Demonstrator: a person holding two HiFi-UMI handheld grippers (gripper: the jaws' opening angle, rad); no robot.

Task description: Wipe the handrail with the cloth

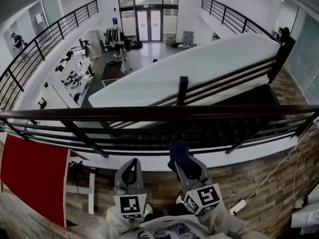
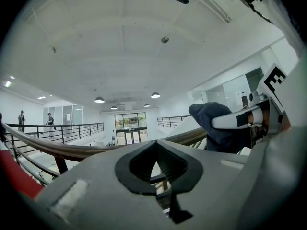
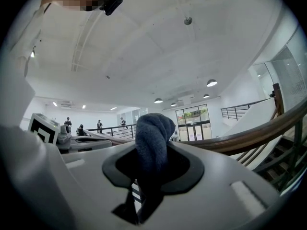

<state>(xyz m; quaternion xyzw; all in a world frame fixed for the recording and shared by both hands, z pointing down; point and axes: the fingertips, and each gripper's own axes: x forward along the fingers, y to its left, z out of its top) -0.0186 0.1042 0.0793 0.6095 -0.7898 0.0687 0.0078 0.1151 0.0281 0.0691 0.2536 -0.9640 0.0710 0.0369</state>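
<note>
Right tongs [image 3: 151, 163] are clamped on the dark blue cloth [image 3: 154, 126], whose bunched end pokes out past the tips. Left tongs [image 2: 156, 150] are closed on nothing and held just beside. Ahead runs the dark wooden handrail [image 1: 159, 112]; the cloth looks short of its top, not yet touching. To wipe well, I would raise the right tongs until the bunched cloth, not the hard tips, presses on the rail's top face, then draw it along in one long even stroke, gripping firmly so the cloth cannot slip out.
</note>
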